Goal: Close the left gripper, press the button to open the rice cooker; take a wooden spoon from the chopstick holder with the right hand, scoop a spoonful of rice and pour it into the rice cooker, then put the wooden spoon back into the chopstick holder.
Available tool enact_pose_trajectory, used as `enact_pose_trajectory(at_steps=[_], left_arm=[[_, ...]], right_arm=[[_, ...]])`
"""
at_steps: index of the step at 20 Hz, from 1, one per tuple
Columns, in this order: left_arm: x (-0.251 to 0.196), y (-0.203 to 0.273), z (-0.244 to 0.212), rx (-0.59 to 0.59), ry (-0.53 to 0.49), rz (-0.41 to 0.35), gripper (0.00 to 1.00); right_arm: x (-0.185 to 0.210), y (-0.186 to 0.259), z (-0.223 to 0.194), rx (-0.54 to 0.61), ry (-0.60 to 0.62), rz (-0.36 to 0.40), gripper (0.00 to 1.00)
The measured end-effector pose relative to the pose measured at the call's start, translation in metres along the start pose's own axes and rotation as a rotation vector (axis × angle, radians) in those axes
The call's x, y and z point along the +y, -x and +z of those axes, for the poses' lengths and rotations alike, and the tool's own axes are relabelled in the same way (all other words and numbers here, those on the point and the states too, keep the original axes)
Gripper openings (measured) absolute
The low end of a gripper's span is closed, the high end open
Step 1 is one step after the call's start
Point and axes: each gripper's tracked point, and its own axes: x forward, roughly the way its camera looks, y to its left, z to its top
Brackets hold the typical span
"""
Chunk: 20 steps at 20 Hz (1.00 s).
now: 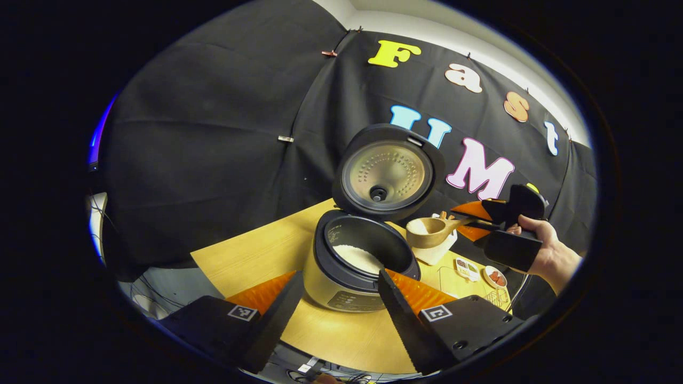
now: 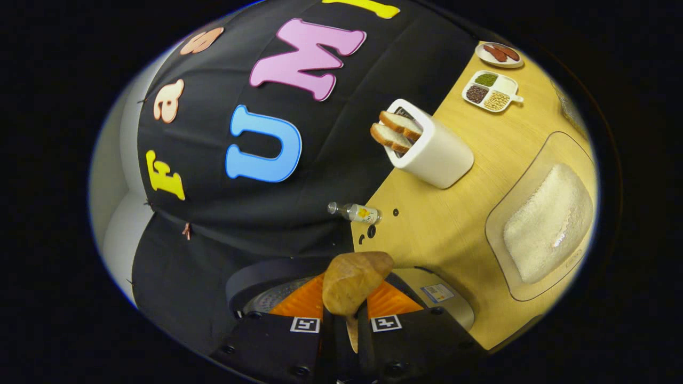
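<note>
Rice cooker (image 1: 352, 266) stands on the wooden table (image 1: 251, 256) with its lid (image 1: 387, 173) swung up and back, the metal inner face turned toward the left gripper view, and white rice (image 1: 358, 257) lying in the dark inner pot. Left gripper (image 1: 341, 298) sits low and near, its two fingers spread wide to either side of the cooker's front, touching nothing.

To the right, a bare hand (image 1: 549, 250) reaches in from the right edge with the wrist level, carrying the right gripper (image 1: 472, 221), whose jaws are pinched narrow on the handle of the wooden spoon (image 1: 429, 230). The spoon's long axis runs roughly level, handle toward the hand at right, bowl pointing left toward the cooker and hanging just beside its right rim, open side up with a little rice in it.

In the right gripper view the whole scene is rolled sideways. The spoon's bowl (image 2: 352, 282) juts forward from between the fingers, over the cooker. Farther off stand a white holder with bread slices (image 2: 427, 144), a small bottle (image 2: 355, 212), a clear tray of rice (image 2: 544, 218) and a divided dish of beans (image 2: 491, 90).
</note>
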Motion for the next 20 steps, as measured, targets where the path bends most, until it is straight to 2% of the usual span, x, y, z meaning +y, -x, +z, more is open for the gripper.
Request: enact_pose_trajectory(at_steps=[2, 3, 9, 11, 12, 13, 14, 15, 16, 20], left_arm=[[0.003, -0.001, 0.000, 0.009, 0.002, -0.009, 0.92], [0.006, -0.003, -0.001, 0.010, 0.000, -0.010, 0.95], [0.018, -0.011, 0.008, 0.007, 0.014, -0.014, 0.95], [0.022, -0.012, 0.009, 0.008, 0.019, -0.011, 0.92], [0.024, -0.013, 0.009, 0.010, 0.021, -0.014, 0.95], [0.027, -0.014, 0.007, 0.017, 0.020, -0.014, 0.92], [0.032, -0.016, 0.006, 0.022, 0.019, -0.004, 0.95], [0.036, -0.018, 0.006, 0.021, 0.022, 0.003, 0.92], [0.037, -0.019, 0.009, 0.016, 0.029, 0.006, 0.95], [0.046, -0.020, 0.006, 0.024, 0.045, 0.009, 0.95]], right_arm=[[0.011, -0.010, -0.013, 0.000, 0.125, 0.009, 0.20], [0.016, -0.013, -0.019, -0.003, 0.194, 0.014, 0.20], [0.048, -0.026, -0.046, -0.038, 0.591, 0.081, 0.20], [0.053, -0.030, -0.056, -0.043, 0.693, 0.107, 0.20], [0.055, -0.030, -0.063, -0.041, 0.744, 0.114, 0.20], [0.055, -0.031, -0.067, -0.035, 0.784, 0.122, 0.20], [0.054, -0.031, -0.073, -0.028, 0.815, 0.134, 0.20], [0.054, -0.032, -0.079, -0.018, 0.845, 0.143, 0.20], [0.052, -0.033, -0.084, -0.011, 0.882, 0.148, 0.20], [0.048, -0.031, -0.107, 0.030, 1.053, 0.185, 0.20]])
